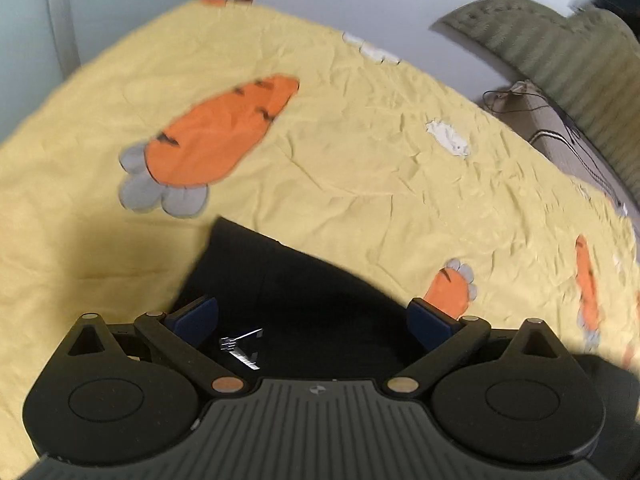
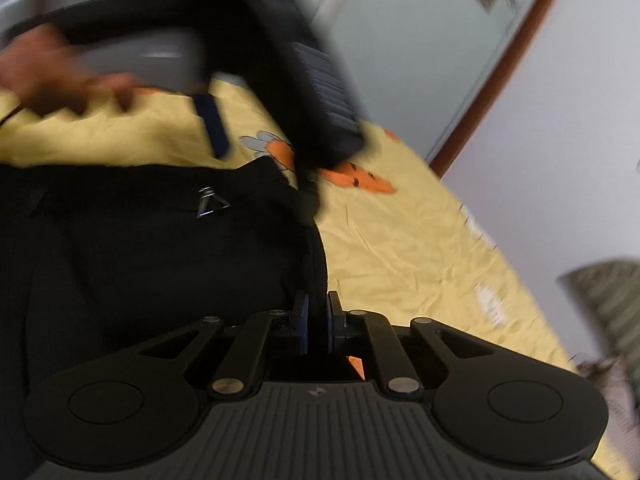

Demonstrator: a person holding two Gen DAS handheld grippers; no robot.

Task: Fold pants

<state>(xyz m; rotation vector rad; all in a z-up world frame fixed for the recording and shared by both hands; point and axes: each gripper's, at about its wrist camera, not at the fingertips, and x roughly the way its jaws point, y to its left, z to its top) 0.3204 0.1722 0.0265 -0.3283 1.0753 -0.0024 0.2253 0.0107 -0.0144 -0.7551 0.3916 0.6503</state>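
Black pants (image 1: 304,300) lie on a yellow bedsheet with carrot prints (image 1: 360,152). My left gripper (image 1: 312,320) is open, its blue pads spread wide just above the pants near a small silver logo (image 1: 240,346). In the right wrist view the pants (image 2: 140,248) fill the left half. My right gripper (image 2: 317,320) is shut on the pants' right edge, black cloth pinched between the pads. The left gripper (image 2: 256,120) shows blurred at the top of that view, held by a hand (image 2: 60,80), open above the pants.
A green striped cushion (image 1: 560,60) and a box with cables (image 1: 548,120) stand beyond the bed's right edge. White walls and a wooden door frame (image 2: 500,72) border the bed. Bare sheet spreads beyond the pants.
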